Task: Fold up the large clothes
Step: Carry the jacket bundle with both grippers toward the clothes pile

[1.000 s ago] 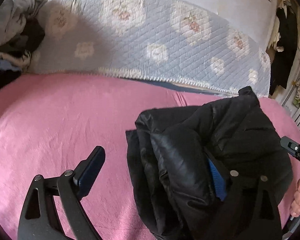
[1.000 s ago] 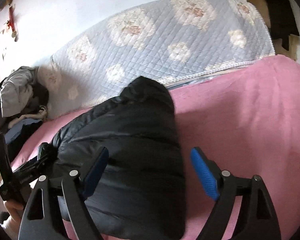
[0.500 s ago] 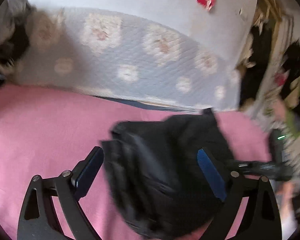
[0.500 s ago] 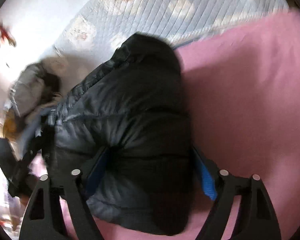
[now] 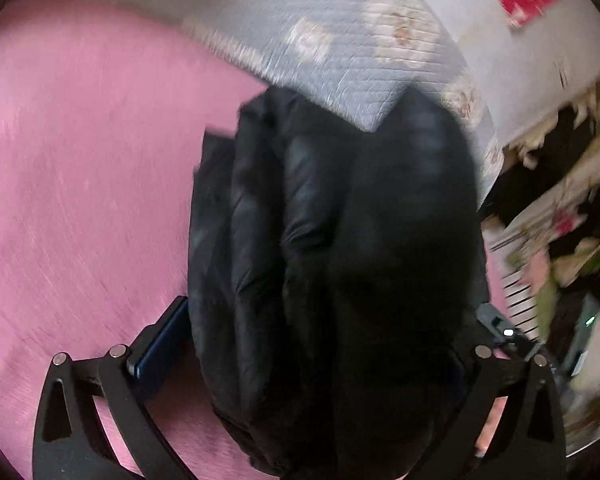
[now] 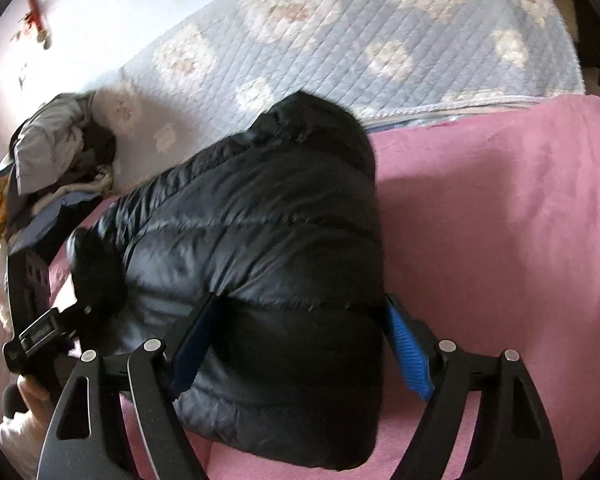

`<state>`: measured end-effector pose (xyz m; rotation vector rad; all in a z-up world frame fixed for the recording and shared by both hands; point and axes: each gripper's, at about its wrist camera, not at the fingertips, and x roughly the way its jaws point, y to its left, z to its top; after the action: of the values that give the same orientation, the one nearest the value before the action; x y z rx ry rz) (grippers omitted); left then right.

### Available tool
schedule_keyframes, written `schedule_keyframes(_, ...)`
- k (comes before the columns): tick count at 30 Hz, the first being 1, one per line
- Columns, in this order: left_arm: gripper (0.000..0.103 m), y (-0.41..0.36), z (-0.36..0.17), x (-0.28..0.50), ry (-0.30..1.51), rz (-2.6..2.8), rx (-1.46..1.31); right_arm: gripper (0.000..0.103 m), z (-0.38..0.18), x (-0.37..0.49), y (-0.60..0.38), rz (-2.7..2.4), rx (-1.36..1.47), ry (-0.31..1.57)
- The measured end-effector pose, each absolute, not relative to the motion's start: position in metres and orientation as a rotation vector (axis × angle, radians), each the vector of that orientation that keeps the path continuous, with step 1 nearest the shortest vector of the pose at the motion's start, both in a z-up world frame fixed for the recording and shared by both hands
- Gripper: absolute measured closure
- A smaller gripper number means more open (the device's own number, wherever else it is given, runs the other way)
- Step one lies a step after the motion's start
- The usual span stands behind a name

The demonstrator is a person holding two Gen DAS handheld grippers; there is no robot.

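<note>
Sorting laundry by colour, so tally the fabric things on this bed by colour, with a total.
Black: 1, the puffer jacket
Pink: 1, the blanket under it
Blue-grey with pale flowers: 1, the quilted pad behind
Mixed colours: 1, the heap of clothes, pieces too tangled to count
Total: 4

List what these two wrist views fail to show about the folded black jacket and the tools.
- Left tool: right finger hidden behind the black jacket; left wrist view blurred.
- Right tool: pad contact unclear; the jacket bulges over both pads.
- Jacket's underside: hidden against the pink blanket.
</note>
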<state>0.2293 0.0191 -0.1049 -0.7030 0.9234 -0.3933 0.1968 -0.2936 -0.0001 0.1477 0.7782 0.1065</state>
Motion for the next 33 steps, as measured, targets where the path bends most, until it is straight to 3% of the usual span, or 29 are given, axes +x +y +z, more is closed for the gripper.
schedule_keyframes(6,0.000,0.013,-0.103,0.228,0.924,-0.458,-0.679,0.014,0.002,0.202,-0.316,-0.023,0.218,0.710)
schedule_keyframes(14,0.002,0.002,-0.101,0.234,0.912,-0.513,-0.666,0.014,-0.028,0.223,-0.338,0.218,0.465,0.864)
schedule_keyframes(16,0.010,0.001,-0.102,0.236,0.900,-0.551,-0.681,0.014,-0.041,0.229,-0.337,0.295,0.533,0.886)
schedule_keyframes(18,0.028,0.005,-0.105,0.239,0.903,-0.584,-0.745,0.015,-0.052,0.234,-0.339,0.331,0.597,0.902)
schedule_keyframes(21,0.052,0.010,-0.104,0.237,0.891,-0.606,-0.794,0.041,-0.043,0.227,-0.337,0.332,0.589,0.851)
schedule_keyframes(23,0.059,0.008,-0.097,0.232,0.878,-0.607,-0.760,0.047,-0.032,0.221,-0.331,0.351,0.551,0.823)
schedule_keyframes(33,0.063,0.016,-0.020,0.208,0.773,-0.594,-0.611,0.047,0.020,0.201,-0.307,0.356,0.521,0.758)
